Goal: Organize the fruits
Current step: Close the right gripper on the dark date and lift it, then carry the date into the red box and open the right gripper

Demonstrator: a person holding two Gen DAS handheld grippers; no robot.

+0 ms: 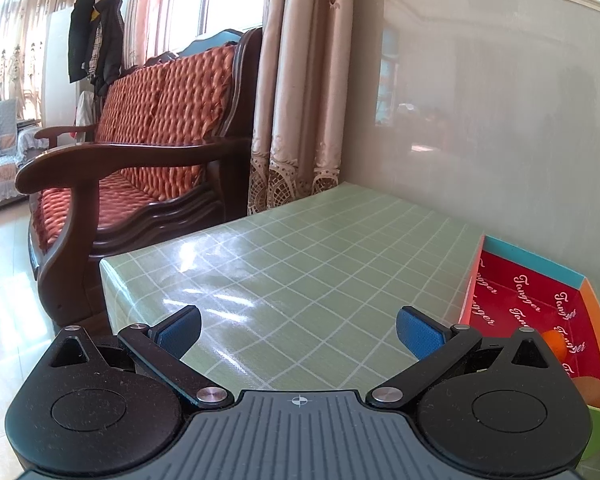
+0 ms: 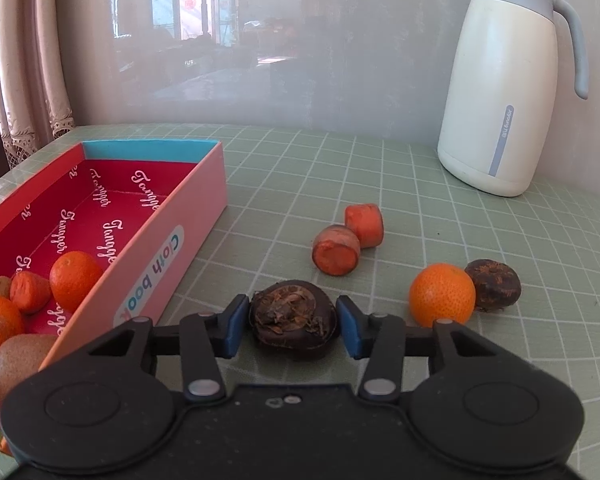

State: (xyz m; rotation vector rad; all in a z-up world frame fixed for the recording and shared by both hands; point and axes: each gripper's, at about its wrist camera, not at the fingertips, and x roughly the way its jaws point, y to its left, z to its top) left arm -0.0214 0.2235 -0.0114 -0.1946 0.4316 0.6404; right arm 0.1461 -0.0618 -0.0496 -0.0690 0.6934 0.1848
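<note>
My right gripper [image 2: 292, 327] is shut on a dark brown water chestnut [image 2: 292, 316] that rests on the green checked table [image 2: 300, 168], one blue pad against each side of it. Further right lie a tangerine [image 2: 442, 294] and a second dark chestnut [image 2: 494, 286], touching each other. Two carrot chunks [image 2: 336, 250] sit beyond the gripper. At the left, the pink box [image 2: 168, 240] with a red lining holds tangerines [image 2: 76, 280], a kiwi [image 2: 18, 360] and a carrot piece [image 2: 28, 292]. My left gripper [image 1: 298, 330] stands open over bare tablecloth, left of the box [image 1: 532, 264].
A white and grey thermos jug [image 2: 500, 100] stands at the back right against the wall. Off the table's left edge is a wooden sofa with orange cushions [image 1: 140, 140], with curtains [image 1: 296, 100] behind it. The table edge [image 1: 112, 272] runs close to the left gripper.
</note>
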